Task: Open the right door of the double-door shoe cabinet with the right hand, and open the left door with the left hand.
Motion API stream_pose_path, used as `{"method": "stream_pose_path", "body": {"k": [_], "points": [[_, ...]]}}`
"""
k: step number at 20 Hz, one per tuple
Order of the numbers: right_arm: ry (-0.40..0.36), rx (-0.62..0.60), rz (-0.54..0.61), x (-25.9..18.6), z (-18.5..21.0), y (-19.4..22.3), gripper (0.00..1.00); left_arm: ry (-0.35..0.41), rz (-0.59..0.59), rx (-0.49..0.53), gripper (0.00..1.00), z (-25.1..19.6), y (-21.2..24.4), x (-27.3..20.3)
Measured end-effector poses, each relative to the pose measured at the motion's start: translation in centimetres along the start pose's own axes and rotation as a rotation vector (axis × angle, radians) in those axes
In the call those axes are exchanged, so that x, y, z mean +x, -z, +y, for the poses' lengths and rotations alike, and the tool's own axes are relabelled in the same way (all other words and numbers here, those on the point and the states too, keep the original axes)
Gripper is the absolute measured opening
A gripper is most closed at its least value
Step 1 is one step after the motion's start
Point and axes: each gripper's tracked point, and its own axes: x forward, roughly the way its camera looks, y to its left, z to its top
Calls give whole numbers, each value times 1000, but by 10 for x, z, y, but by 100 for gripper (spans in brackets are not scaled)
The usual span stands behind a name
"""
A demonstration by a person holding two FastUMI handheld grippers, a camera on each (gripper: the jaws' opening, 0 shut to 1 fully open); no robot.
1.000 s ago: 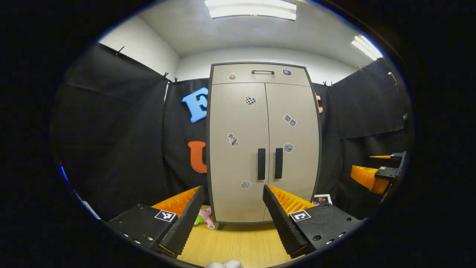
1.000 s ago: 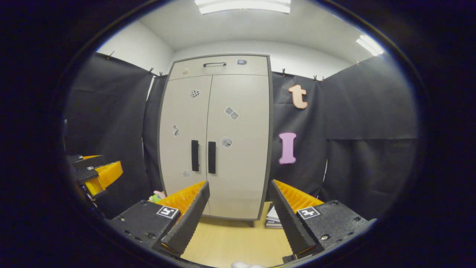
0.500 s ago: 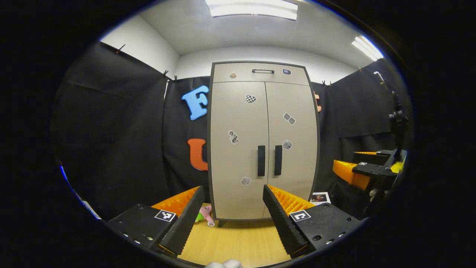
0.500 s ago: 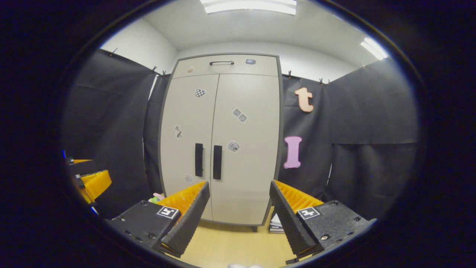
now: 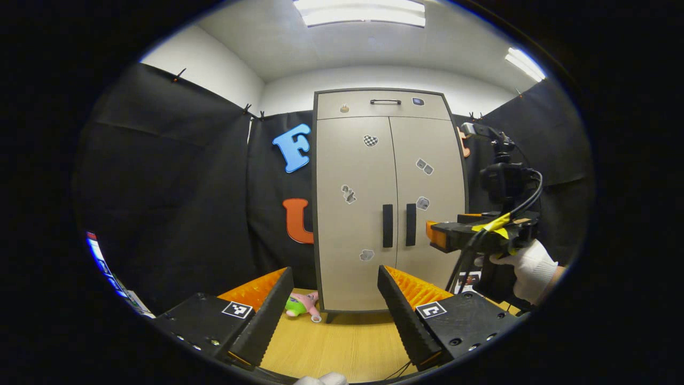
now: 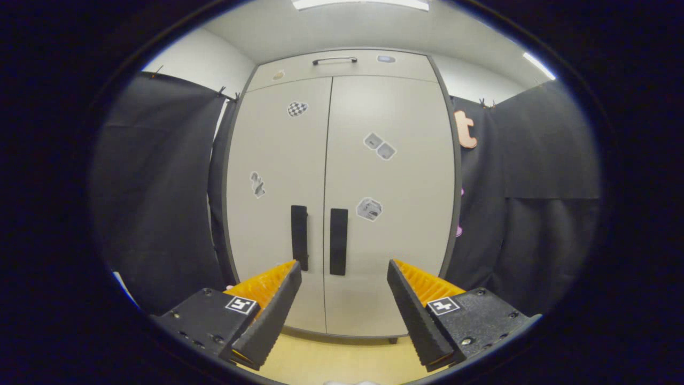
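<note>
The beige double-door shoe cabinet (image 5: pixel 390 176) (image 6: pixel 342 176) stands ahead with both doors closed. Two black vertical handles sit side by side at the seam: the left door handle (image 5: pixel 387 225) (image 6: pixel 299 237) and the right door handle (image 5: pixel 410 224) (image 6: pixel 338 241). My left gripper (image 5: pixel 335 278) is open, well back from the cabinet. My right gripper (image 6: pixel 344 272) is open too, close to the doors and just below the right handle. In the left gripper view the right gripper (image 5: pixel 435 235) reaches toward the right door, held by a white-gloved hand (image 5: pixel 529 267).
A drawer with a black handle (image 5: pixel 385 101) tops the cabinet. A green and pink plush toy (image 5: pixel 300 306) lies on the wooden floor (image 5: pixel 347 342) at the cabinet's left foot. Black cloth walls close in on both sides.
My right gripper has moved forward, close to the cabinet, so the doors look much bigger in its view. My left gripper has stayed back, shifting slightly. Both doors remain closed.
</note>
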Motion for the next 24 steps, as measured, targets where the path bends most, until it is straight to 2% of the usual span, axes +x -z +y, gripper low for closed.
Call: {"method": "stream_pose_path", "body": {"k": [4, 9, 10, 12, 13, 14, 15, 16, 17, 18, 21, 24], "points": [[18, -14, 38, 69, 4, 9, 100, -49, 15, -15, 95, 6, 2, 0], [35, -14, 72, 120, 0, 19, 93, -113, 23, -6, 95, 19, 2, 8], [30, 0, 72, 127, 3, 19, 85, -124, 27, -5, 95, 20, 3, 9], [34, 20, 79, 134, 3, 18, 80, -139, 32, -2, 95, 24, 3, 12], [38, 31, 76, 137, 4, 16, 72, -143, 34, 2, 95, 24, 3, 13], [28, 36, 77, 141, 6, 15, 58, -147, 35, 9, 95, 25, 3, 13], [17, 41, 79, 143, 9, 14, 59, -152, 37, 15, 95, 25, 3, 14], [22, 45, 84, 147, 9, 15, 53, -153, 40, 16, 95, 25, 3, 14], [26, 49, 88, 149, 8, 15, 54, -154, 37, 13, 95, 26, 2, 15], [26, 51, 92, 151, 9, 17, 41, -156, 35, 11, 95, 26, 0, 14], [43, 55, 85, 151, 10, 17, 33, -156, 31, 6, 95, 30, 0, 12], [67, 77, 91, 151, 10, 20, 36, -152, 24, 4, 95, 33, -2, 9]]}}
